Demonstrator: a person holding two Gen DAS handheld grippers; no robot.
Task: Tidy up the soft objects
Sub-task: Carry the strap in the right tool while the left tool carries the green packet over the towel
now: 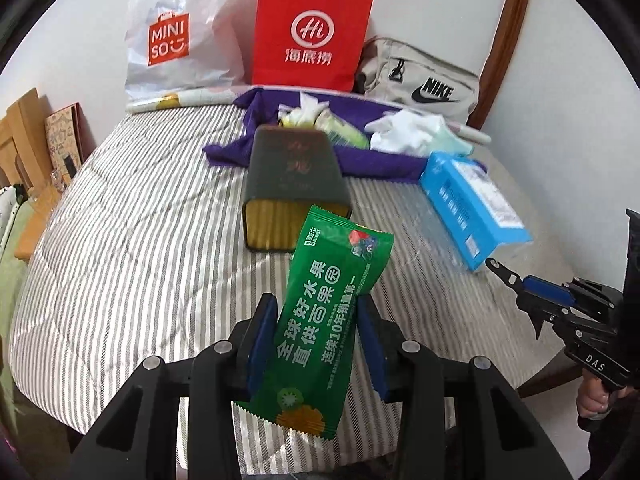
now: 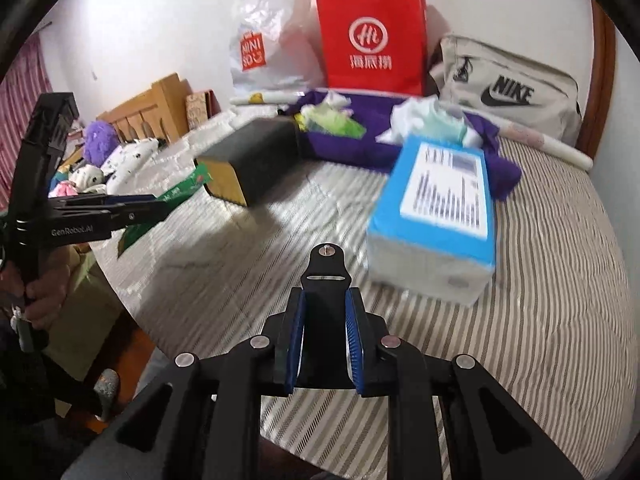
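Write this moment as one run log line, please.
left gripper: shut on green wet-wipe packet | right gripper: shut on black flat piece | blue tissue pack: lying on striped bed

Open striped quilt (image 1: 132, 216) lower left & center of left-wrist frame. Blocked mid-frame by dark box (image 1: 296, 184), right by blue tissue pack (image 1: 472, 204). Back edge packed w/ purple cloth (image 1: 360, 160), bags at wall.
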